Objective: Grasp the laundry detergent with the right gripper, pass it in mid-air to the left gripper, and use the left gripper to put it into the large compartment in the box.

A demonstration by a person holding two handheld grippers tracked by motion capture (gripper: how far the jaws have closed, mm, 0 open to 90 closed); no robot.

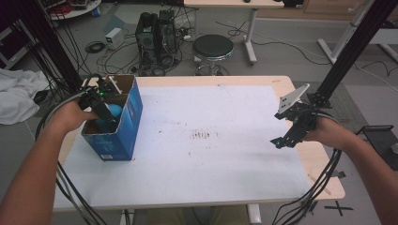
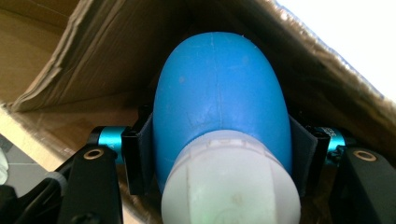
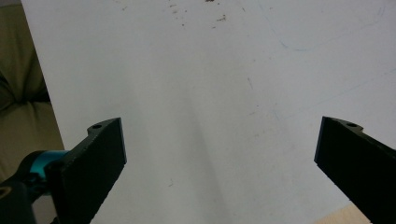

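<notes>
This is a lab or technical workroom rather than a home. A plain wooden table (image 1: 300,154) covered with a stained white sheet (image 1: 202,140) stands on a grey floor strewn with loose black cables (image 1: 112,51). Behind the table a bare desktop computer tower (image 1: 155,35) sits directly on the floor beside a small white box (image 1: 114,37) and a round black stool (image 1: 213,48). Black metal frame posts (image 1: 349,51) rise at the right and left, the kind used to carry cameras or rigs. A second white-legged desk (image 1: 248,28) stands further back, and a crumpled white cloth (image 1: 16,93) lies at the left edge.
</notes>
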